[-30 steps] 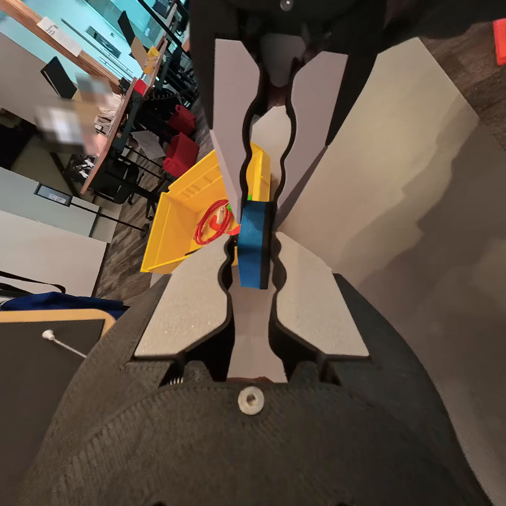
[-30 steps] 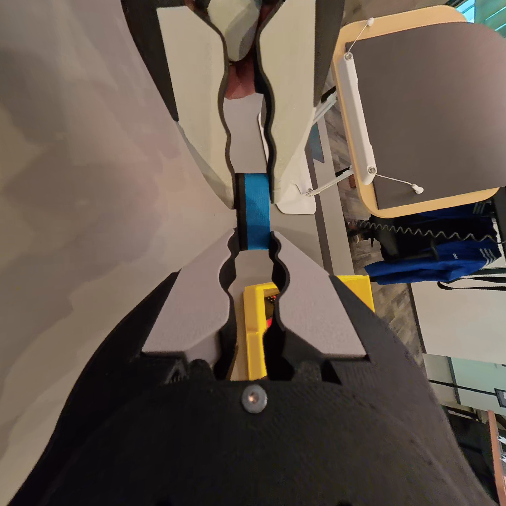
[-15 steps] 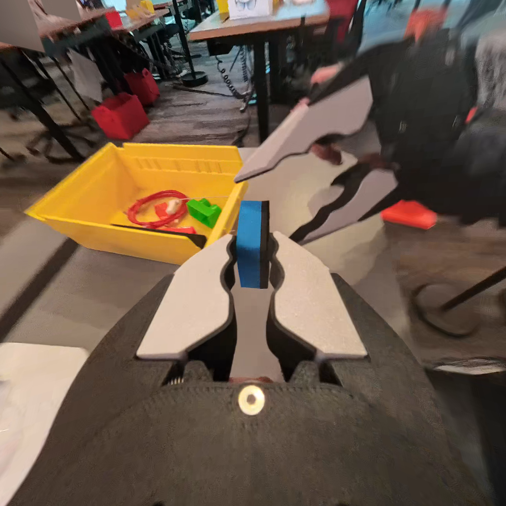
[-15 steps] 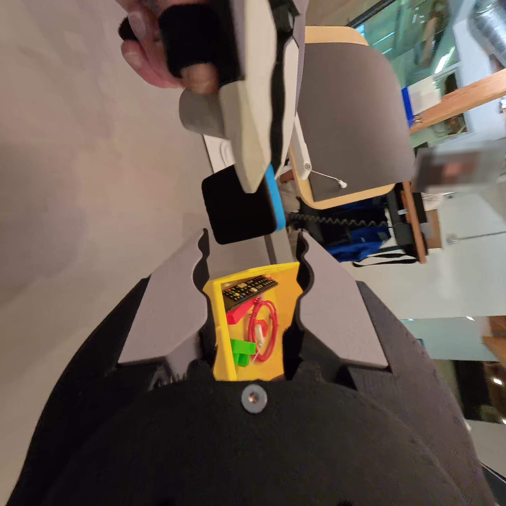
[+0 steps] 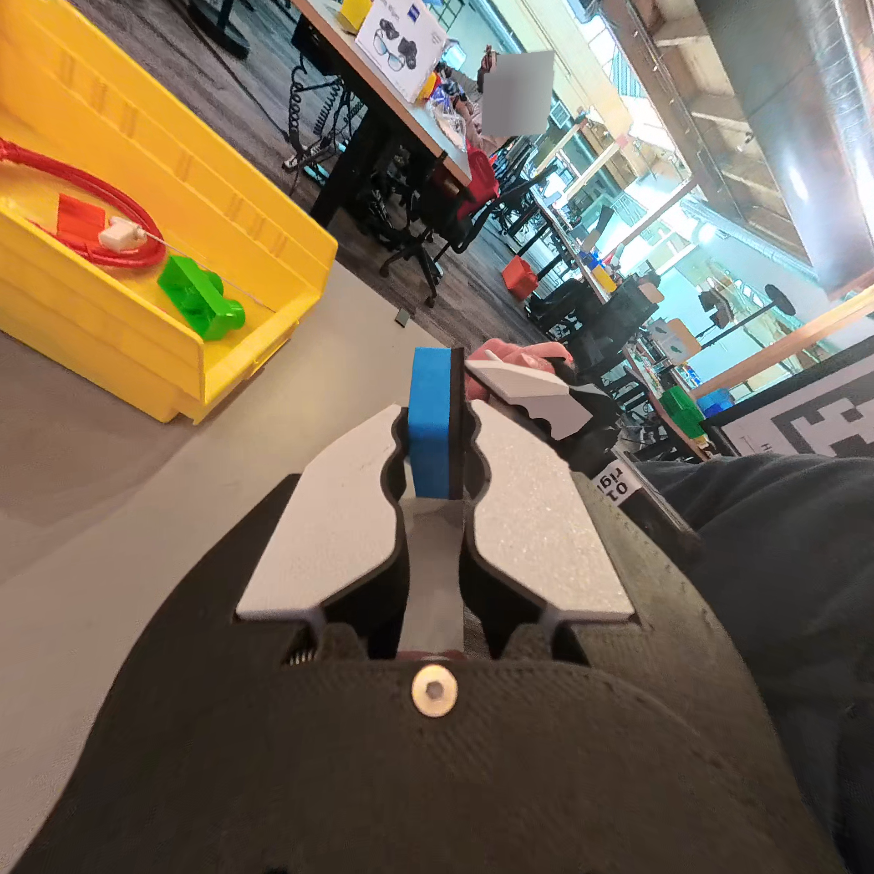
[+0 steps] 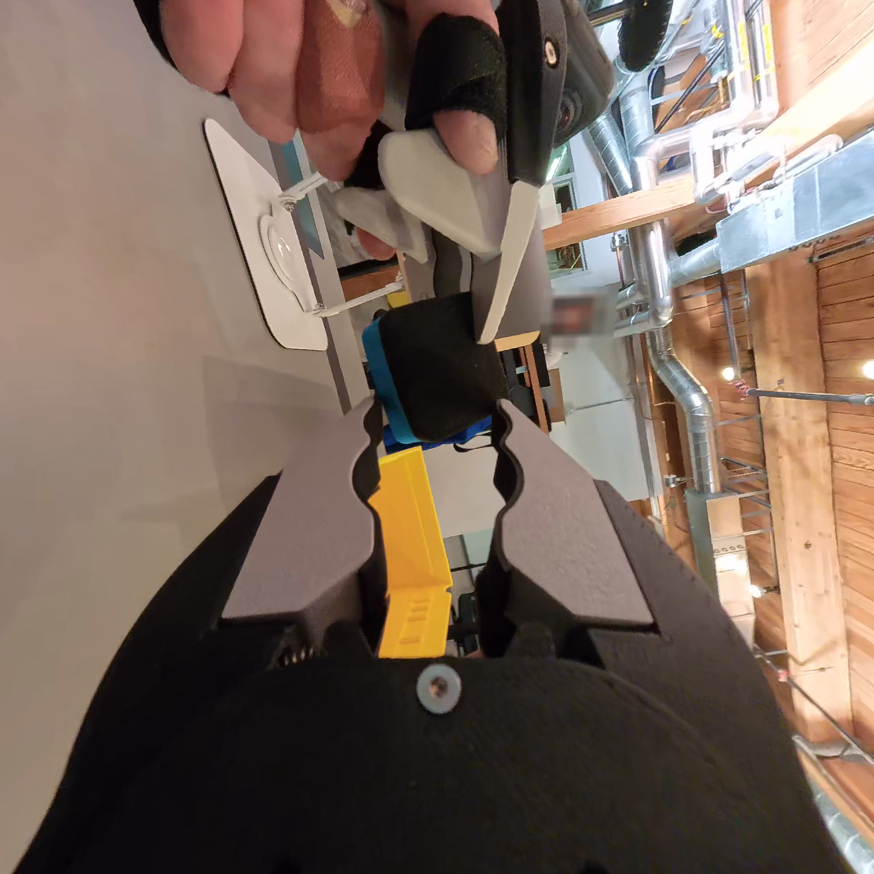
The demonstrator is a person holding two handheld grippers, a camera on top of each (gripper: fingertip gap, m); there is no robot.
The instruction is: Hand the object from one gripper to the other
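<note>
Left claw (image 5: 435, 442) is clamped on the blue-and-black pad (image 5: 432, 425), centre frame, standing on edge with its long axis running away from me. My right claw (image 6: 435, 418) is spread wide and empty, with the pad (image 6: 437, 369) just past its tips, black face toward it. A second ago both claws pinched the pad; now only the left one does, and the yellow bin (image 5: 265, 265) sits upper left on the bench (image 5: 118, 496).

Black claw (image 5: 435, 421) bodies, pale grey wavy-edged fingers (image 5: 331, 525), silver screws.
</note>
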